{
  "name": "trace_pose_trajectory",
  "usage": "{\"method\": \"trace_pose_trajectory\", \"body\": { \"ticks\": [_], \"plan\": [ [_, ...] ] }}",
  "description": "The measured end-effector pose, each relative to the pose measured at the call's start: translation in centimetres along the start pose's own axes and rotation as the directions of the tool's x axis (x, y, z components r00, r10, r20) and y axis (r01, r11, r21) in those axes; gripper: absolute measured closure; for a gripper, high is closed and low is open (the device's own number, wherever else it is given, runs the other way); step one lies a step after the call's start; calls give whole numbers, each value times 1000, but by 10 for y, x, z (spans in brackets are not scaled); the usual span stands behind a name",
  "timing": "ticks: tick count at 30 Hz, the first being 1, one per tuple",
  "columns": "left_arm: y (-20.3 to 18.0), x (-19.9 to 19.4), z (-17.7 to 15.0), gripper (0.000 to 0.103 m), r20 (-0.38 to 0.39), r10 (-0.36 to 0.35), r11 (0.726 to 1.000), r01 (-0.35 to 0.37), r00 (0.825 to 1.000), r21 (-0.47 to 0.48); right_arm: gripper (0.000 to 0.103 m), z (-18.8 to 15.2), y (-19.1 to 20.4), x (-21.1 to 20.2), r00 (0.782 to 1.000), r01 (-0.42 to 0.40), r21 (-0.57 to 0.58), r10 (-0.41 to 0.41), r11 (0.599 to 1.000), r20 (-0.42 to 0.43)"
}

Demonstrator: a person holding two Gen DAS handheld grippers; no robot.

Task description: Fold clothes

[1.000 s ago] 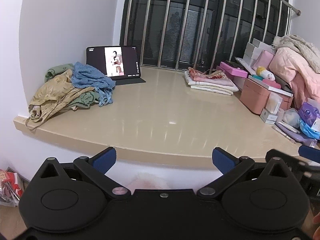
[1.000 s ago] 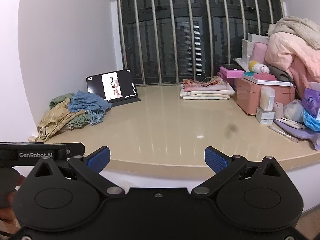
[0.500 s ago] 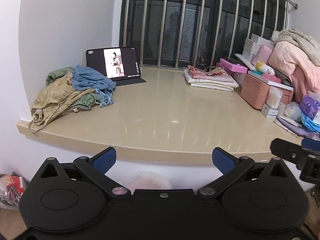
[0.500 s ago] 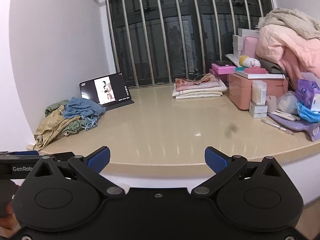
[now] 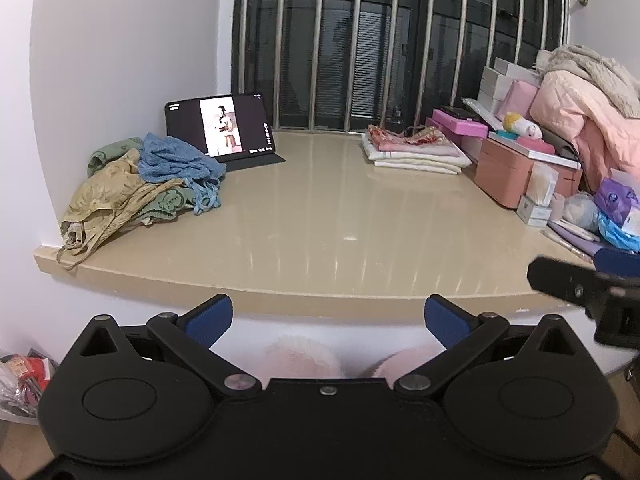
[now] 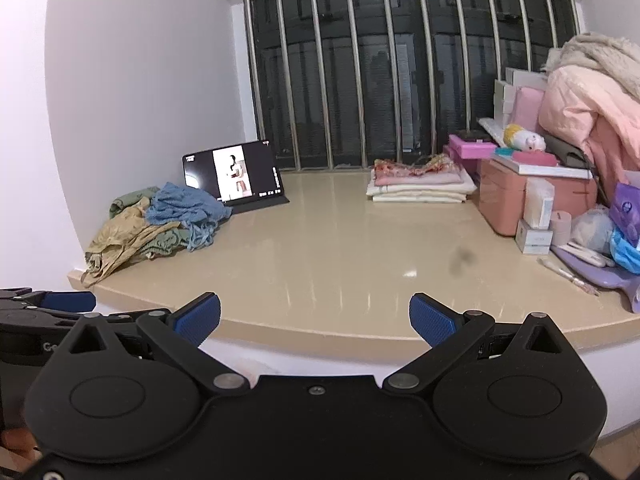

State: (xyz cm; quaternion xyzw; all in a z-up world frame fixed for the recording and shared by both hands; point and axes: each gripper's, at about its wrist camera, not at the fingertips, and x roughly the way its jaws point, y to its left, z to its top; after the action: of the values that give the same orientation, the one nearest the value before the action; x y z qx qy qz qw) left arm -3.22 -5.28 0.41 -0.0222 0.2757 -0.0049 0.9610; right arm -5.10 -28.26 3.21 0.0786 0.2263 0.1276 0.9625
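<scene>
A heap of unfolded clothes [image 5: 136, 184] lies at the left end of the beige sill [image 5: 320, 224]: a blue knit top [image 5: 176, 162], a tan garment [image 5: 108, 200] and green pieces. It also shows in the right wrist view [image 6: 160, 220]. A stack of folded clothes [image 5: 412, 150] sits at the back right, also in the right wrist view [image 6: 420, 184]. My left gripper [image 5: 328, 318] is open and empty, in front of the sill's edge. My right gripper [image 6: 315, 318] is open and empty, also short of the edge.
A tablet [image 5: 222, 128] stands at the back left, its screen lit. Pink boxes [image 5: 516, 172], small cartons, bags and a pile of bedding [image 5: 588, 112] crowd the right end. Metal window bars [image 5: 360, 40] close the back. A bag of items [image 5: 20, 380] lies on the floor at left.
Both grippers have drawn back and risen slightly, so more of the sill's front edge and the wall below shows. The clothes have not moved. Both stay open.
</scene>
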Motion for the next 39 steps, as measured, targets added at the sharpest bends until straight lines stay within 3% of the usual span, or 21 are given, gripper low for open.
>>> {"method": "trace_pose_trajectory", "body": {
  "ticks": [24,29,39],
  "plan": [
    [21,-1,0,0,26,33,998,-31,999,-52,1,-13,13,10,999,-6,-11,5,1000,-44],
    [15,-6,2,0,67,38,999,-37,997,-16,1,-12,16,11,999,-15,-20,14,1000,-44],
    [13,-4,-3,0,75,38,999,-39,996,9,1,-17,17,10,999,-16,-34,15,999,-33]
  ]
}}
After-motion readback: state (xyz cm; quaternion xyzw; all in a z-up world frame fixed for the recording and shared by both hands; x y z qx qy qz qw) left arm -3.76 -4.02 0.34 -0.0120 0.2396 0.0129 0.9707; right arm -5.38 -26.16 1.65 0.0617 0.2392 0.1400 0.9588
